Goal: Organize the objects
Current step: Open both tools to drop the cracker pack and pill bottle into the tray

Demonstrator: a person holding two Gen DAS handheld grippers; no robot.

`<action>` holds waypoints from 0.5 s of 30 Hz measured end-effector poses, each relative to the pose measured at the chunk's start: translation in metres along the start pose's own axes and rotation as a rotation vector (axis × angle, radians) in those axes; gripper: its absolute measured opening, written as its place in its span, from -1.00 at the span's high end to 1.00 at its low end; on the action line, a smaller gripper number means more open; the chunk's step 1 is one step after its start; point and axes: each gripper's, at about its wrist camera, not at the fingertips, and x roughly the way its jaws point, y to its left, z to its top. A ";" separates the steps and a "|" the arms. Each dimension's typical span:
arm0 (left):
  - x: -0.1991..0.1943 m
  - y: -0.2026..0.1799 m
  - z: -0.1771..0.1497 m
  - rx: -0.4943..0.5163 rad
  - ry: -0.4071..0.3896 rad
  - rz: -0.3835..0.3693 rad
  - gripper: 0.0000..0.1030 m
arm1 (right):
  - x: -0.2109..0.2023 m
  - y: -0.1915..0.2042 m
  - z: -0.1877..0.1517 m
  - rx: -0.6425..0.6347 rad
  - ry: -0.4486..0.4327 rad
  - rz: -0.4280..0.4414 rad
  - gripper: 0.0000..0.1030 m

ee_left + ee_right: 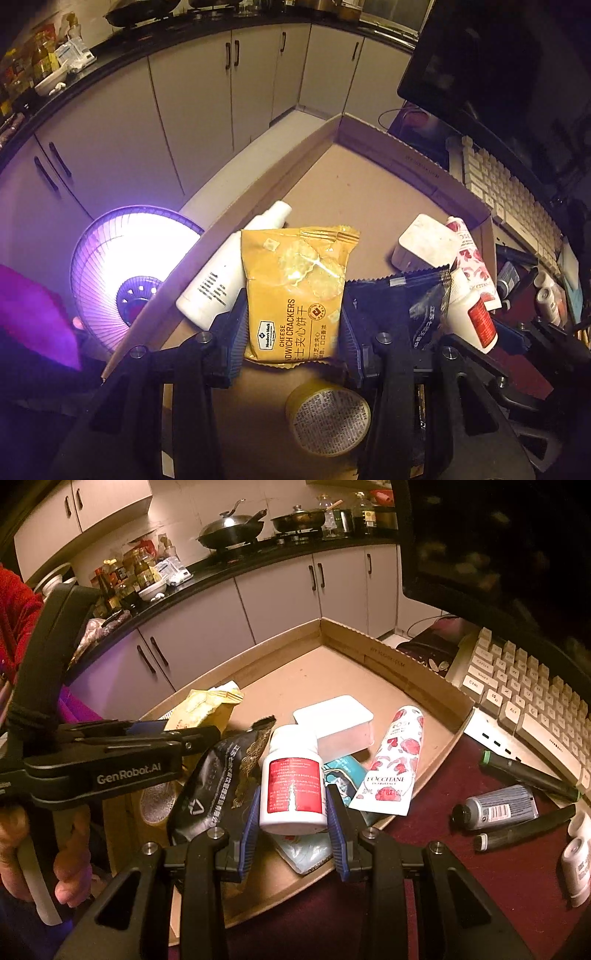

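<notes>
The left gripper (293, 325) is clamped on the lower part of a yellow crinkly plastic packet of cheese sandwich crackers (295, 291), held over the near left part of a shallow brown cardboard tray (369, 184). The right gripper (293, 825) holds a small white plastic bottle with a red label (291, 779) by its lower body, above the tray's near edge.

The packet is probably light and soft, its contents brittle, so a grip across the flat sides near a sealed end should spare the crackers. The bottle looks rigid, smooth and likely slippery; its straight labelled wall is the sensible place to pinch.

The left wrist view alone shows a white plastic spray bottle (229, 269) leaning on the tray's left wall and a round yellow lid with printed text (328, 417) near the front edge. The right wrist view alone shows the person's hand (70, 853) on the left gripper's handle, and a grey tube (496, 806) lying on the dark red cloth outside the tray's right wall.
</notes>
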 end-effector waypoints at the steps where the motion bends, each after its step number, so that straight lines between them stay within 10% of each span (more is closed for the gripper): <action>1: 0.000 0.000 0.000 0.000 -0.002 0.002 0.15 | 0.000 0.000 0.000 0.000 0.000 -0.001 0.34; 15: -0.012 0.015 -0.001 -0.089 -0.009 -0.075 0.06 | -0.008 -0.006 0.000 0.056 -0.019 0.024 0.23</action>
